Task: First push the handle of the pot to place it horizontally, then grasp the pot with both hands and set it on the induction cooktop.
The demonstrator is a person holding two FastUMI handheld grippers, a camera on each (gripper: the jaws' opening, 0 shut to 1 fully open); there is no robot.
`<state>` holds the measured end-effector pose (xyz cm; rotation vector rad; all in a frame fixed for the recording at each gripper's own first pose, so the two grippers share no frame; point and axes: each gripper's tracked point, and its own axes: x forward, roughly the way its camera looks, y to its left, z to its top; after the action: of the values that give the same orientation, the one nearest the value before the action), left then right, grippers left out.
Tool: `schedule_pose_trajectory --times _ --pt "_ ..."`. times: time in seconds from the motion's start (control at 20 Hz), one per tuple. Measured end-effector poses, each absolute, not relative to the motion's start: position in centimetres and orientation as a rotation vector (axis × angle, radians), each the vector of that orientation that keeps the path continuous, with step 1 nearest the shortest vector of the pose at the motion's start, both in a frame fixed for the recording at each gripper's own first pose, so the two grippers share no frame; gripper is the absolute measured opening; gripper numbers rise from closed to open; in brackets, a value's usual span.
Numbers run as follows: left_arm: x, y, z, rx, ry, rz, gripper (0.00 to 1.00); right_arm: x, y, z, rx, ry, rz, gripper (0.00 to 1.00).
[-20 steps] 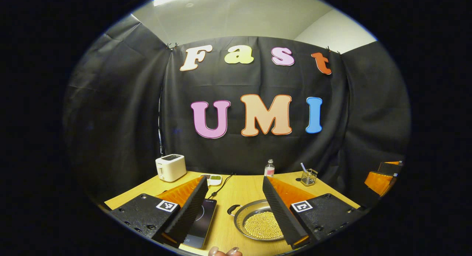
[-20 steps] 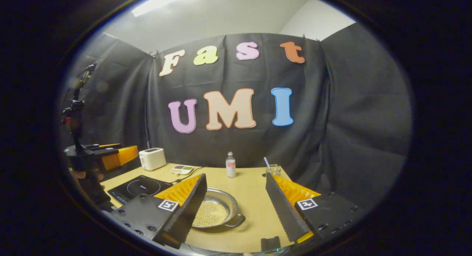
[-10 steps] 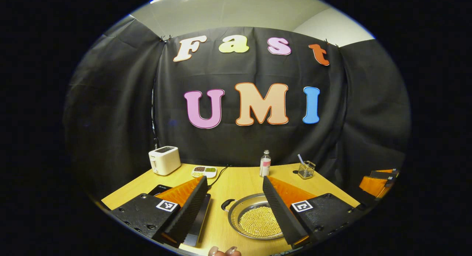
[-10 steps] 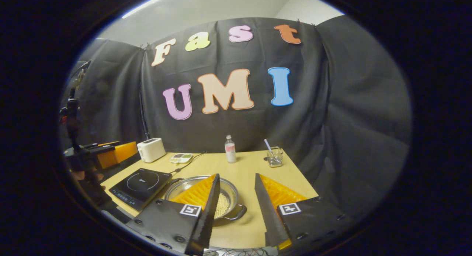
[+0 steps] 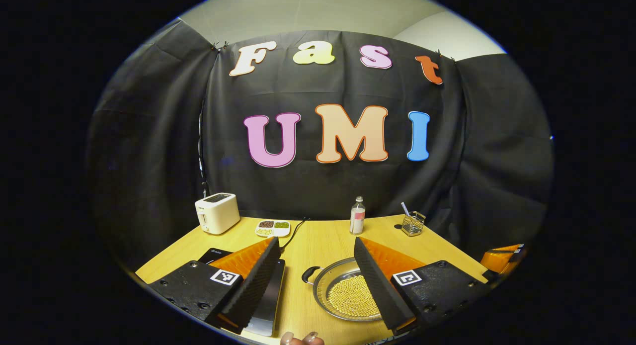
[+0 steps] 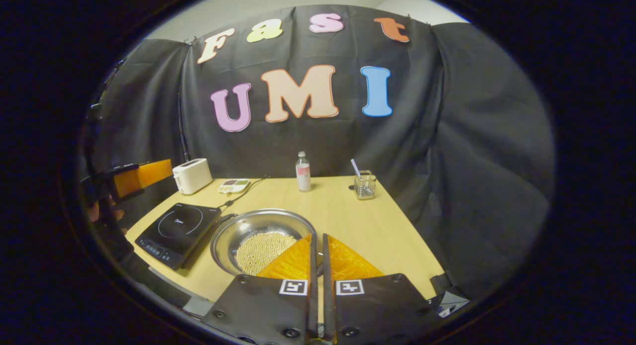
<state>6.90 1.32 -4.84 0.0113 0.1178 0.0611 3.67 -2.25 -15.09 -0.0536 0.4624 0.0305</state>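
Note:
A steel pot [image 6: 248, 230] holding pale beans [image 5: 350, 295] sits on the wooden table [image 6: 382, 225], just right of the black induction cooktop [image 6: 176, 230]. In the left gripper view, one black loop handle [image 5: 310, 274] points toward the cooktop [image 5: 271, 298]. My right gripper [image 6: 318, 235] is shut, its tips at the pot's near right rim and covering the handle there. My left gripper [image 5: 315, 240] is open above the table's front edge, with one finger in front of the cooktop and the other in front of the pot. It also appears at far left [image 6: 139, 176] in the right gripper view.
Along the back stand a white toaster [image 5: 217, 219], a small divided dish [image 5: 273, 228], a bottle [image 5: 357, 215] and a glass with a straw [image 5: 412, 224]. A cable [image 5: 293, 233] runs from the cooktop to the wall. A hand's fingertips [image 5: 300, 339] show at the bottom edge.
My right gripper has gone from open to shut and has moved down and in toward the pot's near right rim. My left gripper stays open and has shifted only slightly.

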Motion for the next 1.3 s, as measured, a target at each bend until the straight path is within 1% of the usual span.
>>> schedule_pose_trajectory --times 0.05,0.1,0.15,0.2,0.25,0.3,0.35,0.4,0.45,0.5,0.55,0.6,0.65,0.7,0.75,0.8,0.95,1.0,1.05,1.1,1.3 --pt "6.9 1.4 -5.2 0.011 0.125 0.056 0.96 3.6 -2.2 -16.9 -0.055 0.503 0.026 0.06" --pt "7.0 1.6 -5.4 0.012 0.134 0.054 0.96 3.2 -1.8 -18.0 -0.04 0.552 0.034 0.0" --pt "7.1 1.9 -5.7 0.013 0.141 0.053 0.96 2.9 -1.4 -19.3 -0.023 0.594 0.038 0.02" --pt "7.1 2.0 -6.0 0.014 0.148 0.052 0.93 2.8 -1.1 -20.7 -0.013 0.629 0.037 0.03" --pt "7.2 2.3 -6.4 0.014 0.157 0.053 0.93 2.8 -0.9 -22.0 -0.007 0.66 0.038 0.0" --pt "7.3 2.5 -6.6 0.015 0.165 0.053 0.94 2.8 -0.7 -23.2 -0.001 0.693 0.037 0.03" --pt "7.2 2.8 -7.1 0.017 0.177 0.056 0.96 2.8 -0.5 -24.2 0.011 0.722 0.038 0.03" --pt "7.2 3.1 -7.5 0.018 0.189 0.058 0.96 2.7 -0.4 -25.3 0.02 0.749 0.035 0.03" --pt "7.2 3.4 -7.9 0.019 0.202 0.061 0.94 2.6 -0.3 -26.2 0.031 0.778 0.033 0.03" --pt "7.2 3.7 -8.2 0.02 0.213 0.065 0.96 2.4 -0.1 -27.2 0.043 0.805 0.029 0.03" --pt "7.2 3.9 -8.7 0.02 0.225 0.068 0.96 2.2 -0.1 -28.2 0.058 0.834 0.024 0.03" --pt "7.1 4.2 -9.1 0.02 0.238 0.071 0.96 2.1 -0.1 -29.1 0.07 0.857 0.016 0.0" --pt "7.1 4.3 -9.4 0.023 0.251 0.074 0.97 2.3 -0.1 -29.9 0.07 0.874 0.008 0.03" --pt "7.0 4.5 -9.8 0.029 0.262 0.076 0.97 2.5 -0.2 -30.7 0.067 0.89 0.0 0.0" --pt "7.0 4.8 -10.1 0.037 0.272 0.081 0.97 2.8 -0.4 -31.4 0.067 0.904 -0.007 0.0" --pt "7.0 5.1 -10.3 0.041 0.281 0.086 0.97 3.1 -0.6 -31.8 0.069 0.911 -0.013 0.03" --pt "7.1 5.9 -10.7 0.038 0.297 0.108 0.97 4.7 -1.6 -32.8 0.064 0.924 -0.033 0.03" --pt "7.1 6.1 -10.8 0.036 0.3 0.115 0.96 4.9 -1.8 -33.0 0.063 0.932 -0.037 0.03" --pt "7.1 6.2 -10.8 0.036 0.303 0.123 0.97 5.2 -2.3 -32.9 0.059 0.93 -0.041 0.0" --pt "7.1 6.4 -10.8 0.038 0.303 0.13 0.97 5.6 -2.7 -32.8 0.06 0.931 -0.047 0.03" --pt "6.9 6.8 -10.8 0.036 0.306 0.158 0.97 7.9 -4.1 -32.5 0.022 0.916 -0.056 0.03"
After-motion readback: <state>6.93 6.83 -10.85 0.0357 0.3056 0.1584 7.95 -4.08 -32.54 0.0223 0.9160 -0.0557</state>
